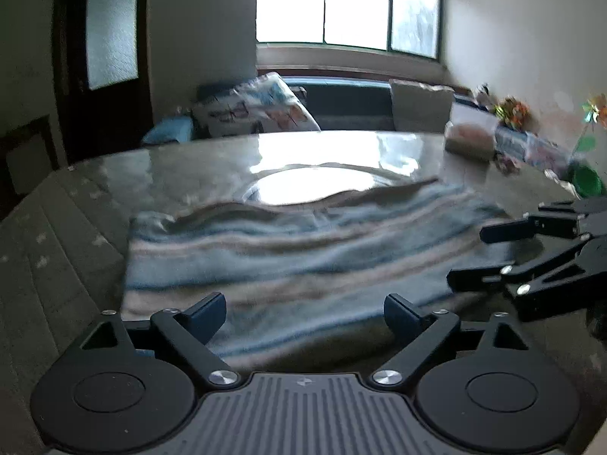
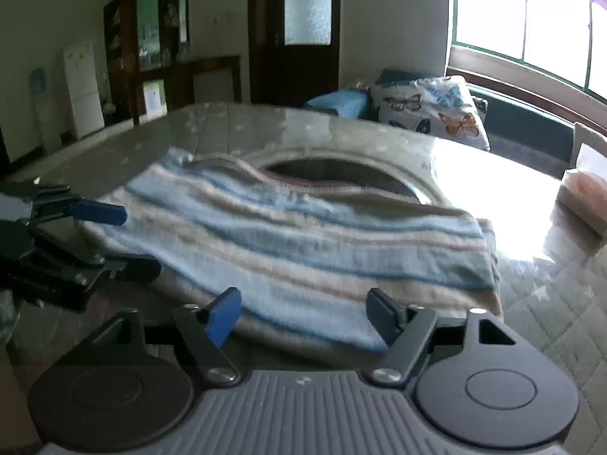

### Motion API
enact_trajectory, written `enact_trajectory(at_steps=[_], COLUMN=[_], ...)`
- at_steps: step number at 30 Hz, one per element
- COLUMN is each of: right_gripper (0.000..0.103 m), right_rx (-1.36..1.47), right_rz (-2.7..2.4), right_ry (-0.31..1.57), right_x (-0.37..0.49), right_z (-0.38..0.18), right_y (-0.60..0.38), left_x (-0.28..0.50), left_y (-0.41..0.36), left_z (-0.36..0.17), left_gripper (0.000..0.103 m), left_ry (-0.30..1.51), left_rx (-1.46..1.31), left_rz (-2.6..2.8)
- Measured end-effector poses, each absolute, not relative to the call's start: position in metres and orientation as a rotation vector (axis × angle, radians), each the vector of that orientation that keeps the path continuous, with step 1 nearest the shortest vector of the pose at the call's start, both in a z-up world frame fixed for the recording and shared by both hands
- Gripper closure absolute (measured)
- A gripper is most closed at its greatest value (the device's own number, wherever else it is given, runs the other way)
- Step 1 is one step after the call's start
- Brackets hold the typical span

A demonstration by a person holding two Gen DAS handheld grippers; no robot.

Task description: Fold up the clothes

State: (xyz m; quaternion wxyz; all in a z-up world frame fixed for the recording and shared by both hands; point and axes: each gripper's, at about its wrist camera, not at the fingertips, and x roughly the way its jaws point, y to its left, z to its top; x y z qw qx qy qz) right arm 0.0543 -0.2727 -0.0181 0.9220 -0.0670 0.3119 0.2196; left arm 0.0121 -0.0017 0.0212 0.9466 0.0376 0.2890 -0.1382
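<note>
A striped blue-and-beige cloth [image 1: 303, 250] lies folded on the counter [image 1: 189, 163], its far edge overlapping a round glass plate [image 1: 315, 185] set in the counter. The left tool [image 1: 305, 316] stands wide open at the cloth's near edge, nothing between its fingers but the fabric lying below them. The right tool [image 2: 303, 313] is also open at the near edge, gripping nothing. Each tool shows beside the cloth in the other's view.
</note>
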Motion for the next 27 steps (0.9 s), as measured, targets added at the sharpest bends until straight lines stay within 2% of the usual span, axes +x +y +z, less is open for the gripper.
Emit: enact_trajectory(at_steps=[2, 11, 27], right_gripper=[0.023, 0.016, 0.014], right_rx=[-0.126, -0.137, -0.078], right_rz=[0.452, 0.453, 0.424], right_ry=[0.638, 0.689, 0.675], right_x=[0.060, 0.060, 0.044], right_z=[-0.019, -0.038, -0.029], right_y=[-0.268, -0.259, -0.297], left_x=[0.016, 0.019, 0.003], left_y=[-0.002, 0.002, 0.023], left_z=[0.022, 0.001, -0.003], left_gripper=[0.005, 0.005, 0.003], left_ry=[0.580, 0.646, 0.667], left_rx=[0.074, 0.097, 0.066], left_rz=[-0.247, -0.167, -0.125])
